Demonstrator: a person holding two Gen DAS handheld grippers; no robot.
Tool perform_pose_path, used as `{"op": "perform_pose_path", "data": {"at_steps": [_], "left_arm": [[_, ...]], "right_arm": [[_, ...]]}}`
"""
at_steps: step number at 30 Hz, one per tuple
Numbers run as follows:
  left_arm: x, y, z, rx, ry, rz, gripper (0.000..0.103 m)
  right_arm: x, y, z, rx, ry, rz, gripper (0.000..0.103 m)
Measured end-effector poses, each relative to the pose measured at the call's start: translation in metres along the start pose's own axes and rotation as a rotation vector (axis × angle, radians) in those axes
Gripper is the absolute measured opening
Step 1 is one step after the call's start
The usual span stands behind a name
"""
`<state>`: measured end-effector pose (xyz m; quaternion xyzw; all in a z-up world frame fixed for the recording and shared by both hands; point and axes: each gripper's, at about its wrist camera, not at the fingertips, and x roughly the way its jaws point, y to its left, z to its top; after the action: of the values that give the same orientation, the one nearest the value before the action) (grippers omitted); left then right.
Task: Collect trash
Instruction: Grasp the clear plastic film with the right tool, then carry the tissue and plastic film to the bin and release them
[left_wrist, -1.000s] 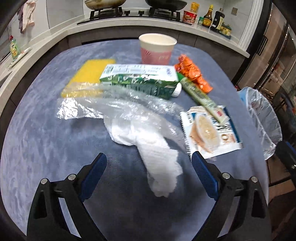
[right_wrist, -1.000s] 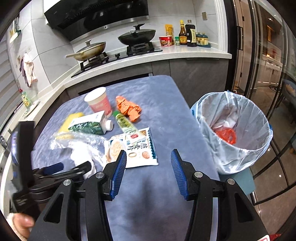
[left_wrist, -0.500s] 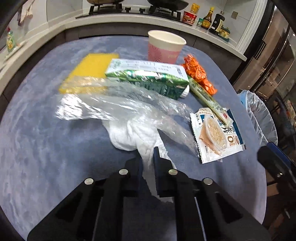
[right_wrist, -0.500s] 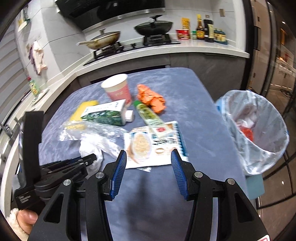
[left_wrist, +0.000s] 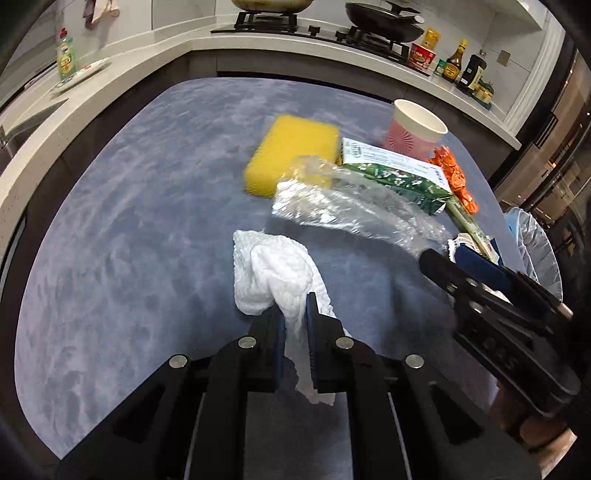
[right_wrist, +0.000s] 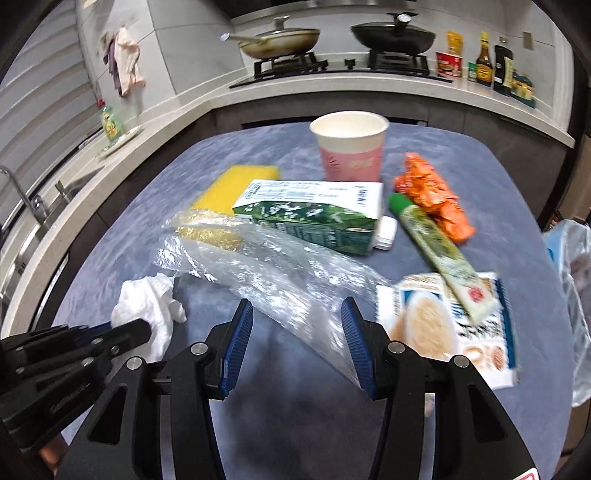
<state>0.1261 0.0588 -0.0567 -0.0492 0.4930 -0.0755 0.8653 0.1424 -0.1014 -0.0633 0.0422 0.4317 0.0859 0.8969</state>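
Note:
My left gripper (left_wrist: 295, 306) is shut on a crumpled white paper towel (left_wrist: 273, 273), which bunches ahead of the pads and trails out behind them. It sits left of a clear plastic bag (left_wrist: 351, 210). In the right wrist view the towel (right_wrist: 147, 299) lies at lower left with the left gripper (right_wrist: 136, 328) on it. My right gripper (right_wrist: 297, 314) is open, and the near end of the plastic bag (right_wrist: 266, 269) lies between its blue pads without touching them. The lined trash bin (right_wrist: 570, 266) stands off the table's right edge.
On the blue table (right_wrist: 498, 177) lie a green milk carton (right_wrist: 310, 214), a pink paper cup (right_wrist: 351, 151), an orange wrapper (right_wrist: 432, 192), a green sachet (right_wrist: 436, 247), an oatmeal packet (right_wrist: 443, 321) and a yellow sponge (right_wrist: 236, 184). A kitchen counter with a stove runs behind.
My left gripper shut on the paper towel and drew it left, out from under the plastic bag. My right gripper swung from the bin side down toward the bag.

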Motion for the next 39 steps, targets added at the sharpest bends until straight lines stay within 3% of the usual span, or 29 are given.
{"op": "perform_pose_path", "data": {"at_steps": [5, 8, 9, 21, 25, 27, 32, 39], "left_arm": [[0.003, 0.008, -0.001, -0.014, 0.014, -0.001, 0.01], [0.002, 0.009, 0.0, -0.019, 0.013, -0.003, 0.01], [0.001, 0.009, 0.001, -0.017, 0.009, -0.001, 0.01], [-0.02, -0.011, 0.006, 0.009, -0.032, -0.039, 0.01], [-0.035, -0.032, 0.007, 0.045, -0.062, -0.076, 0.01], [-0.043, -0.045, 0.008, 0.069, -0.077, -0.095, 0.01], [-0.052, -0.088, 0.015, 0.153, -0.104, -0.151, 0.01], [-0.043, -0.184, 0.027, 0.297, -0.103, -0.282, 0.01]], "right_arm": [[0.028, 0.011, 0.004, -0.039, 0.036, -0.008, 0.045], [0.037, 0.012, 0.006, -0.041, 0.061, -0.007, 0.009], [0.037, 0.011, 0.007, -0.032, 0.061, -0.001, 0.007], [-0.062, -0.004, 0.021, 0.068, -0.115, 0.201, 0.004], [-0.096, -0.022, 0.025, 0.111, -0.178, 0.22, 0.004], [-0.115, -0.037, 0.025, 0.136, -0.22, 0.197, 0.004], [-0.144, -0.084, 0.021, 0.181, -0.28, 0.044, 0.004], [-0.163, -0.186, -0.003, 0.334, -0.285, -0.181, 0.004]]}}
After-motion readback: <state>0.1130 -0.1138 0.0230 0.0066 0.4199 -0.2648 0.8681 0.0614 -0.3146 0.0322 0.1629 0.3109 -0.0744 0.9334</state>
